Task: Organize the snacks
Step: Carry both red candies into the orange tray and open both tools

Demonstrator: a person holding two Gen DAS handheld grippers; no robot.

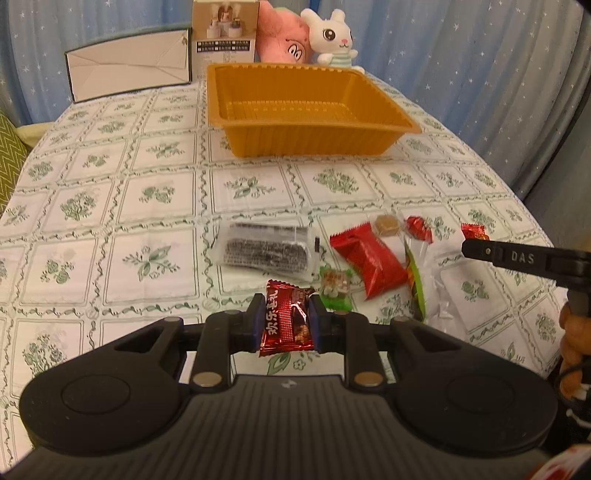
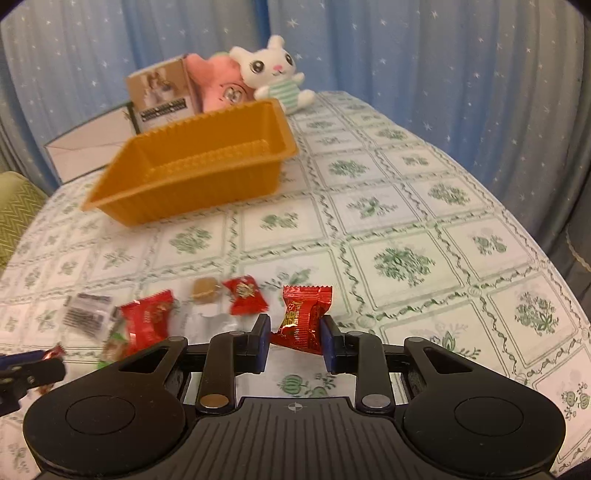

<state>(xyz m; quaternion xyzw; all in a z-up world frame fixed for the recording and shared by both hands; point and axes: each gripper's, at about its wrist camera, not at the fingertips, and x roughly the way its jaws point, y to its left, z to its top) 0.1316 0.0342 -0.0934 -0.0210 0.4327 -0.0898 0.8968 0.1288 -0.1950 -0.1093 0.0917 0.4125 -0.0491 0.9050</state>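
My left gripper [image 1: 286,319] is shut on a dark red snack bar [image 1: 286,321] and holds it above the near part of the table. My right gripper [image 2: 295,341] is shut on a bright red candy packet [image 2: 303,317]; it also shows in the left wrist view [image 1: 517,258] at the right. The orange tray [image 1: 317,144] stands further back, with nothing visible inside; it also shows in the right wrist view [image 2: 192,192]. Loose snacks lie between: a dark clear-wrapped bar [image 1: 266,249], a large red packet [image 1: 369,264], a green candy [image 1: 334,290], a brown candy [image 1: 387,225], a small red candy [image 1: 419,229].
A white box [image 1: 129,70], a printed carton [image 1: 225,33], a pink plush [image 1: 282,37] and a white rabbit plush [image 1: 332,37] stand behind the tray. A floral tablecloth [image 1: 147,192] covers the table. Blue curtains hang behind. A green cushion [image 1: 9,162] lies left.
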